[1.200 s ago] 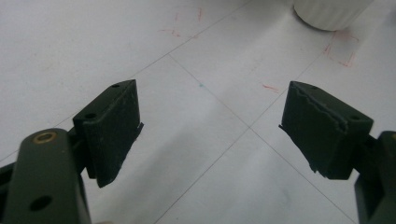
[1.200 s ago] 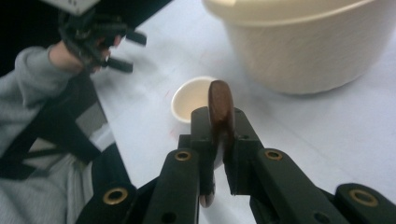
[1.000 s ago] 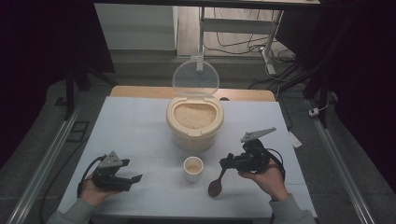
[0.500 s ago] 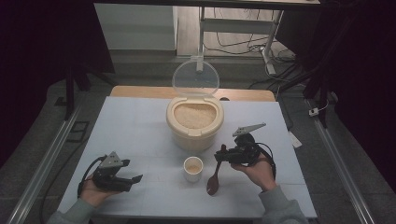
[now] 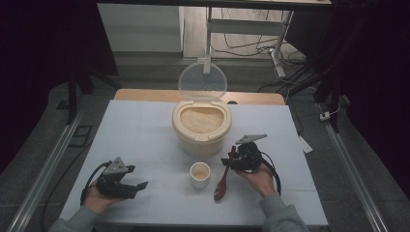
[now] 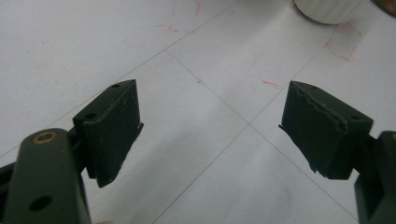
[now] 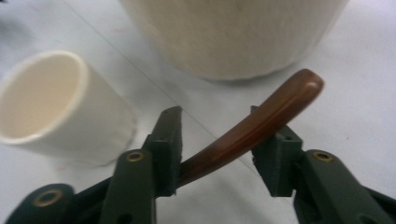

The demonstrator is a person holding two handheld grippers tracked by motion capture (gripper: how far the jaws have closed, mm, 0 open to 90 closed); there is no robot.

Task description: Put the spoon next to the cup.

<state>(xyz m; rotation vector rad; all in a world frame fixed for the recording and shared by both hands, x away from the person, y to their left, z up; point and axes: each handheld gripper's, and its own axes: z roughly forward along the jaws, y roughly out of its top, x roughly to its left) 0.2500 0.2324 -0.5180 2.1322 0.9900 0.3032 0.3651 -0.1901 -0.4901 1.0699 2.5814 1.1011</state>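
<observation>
While the left hand-held gripper gapes, the right hand-held gripper grasps the spoon.

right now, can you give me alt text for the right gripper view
A brown spoon handle slants between the right tongs, whose jaws stand on either side of it. Behind them on the white table are a cream cup at left and the beige rice container's wall.

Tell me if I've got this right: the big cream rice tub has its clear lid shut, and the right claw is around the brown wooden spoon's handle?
Not quite. The big cream rice tub has its clear round lid standing open, as the high view shows. The right claw is indeed around the brown wooden spoon's handle.
</observation>
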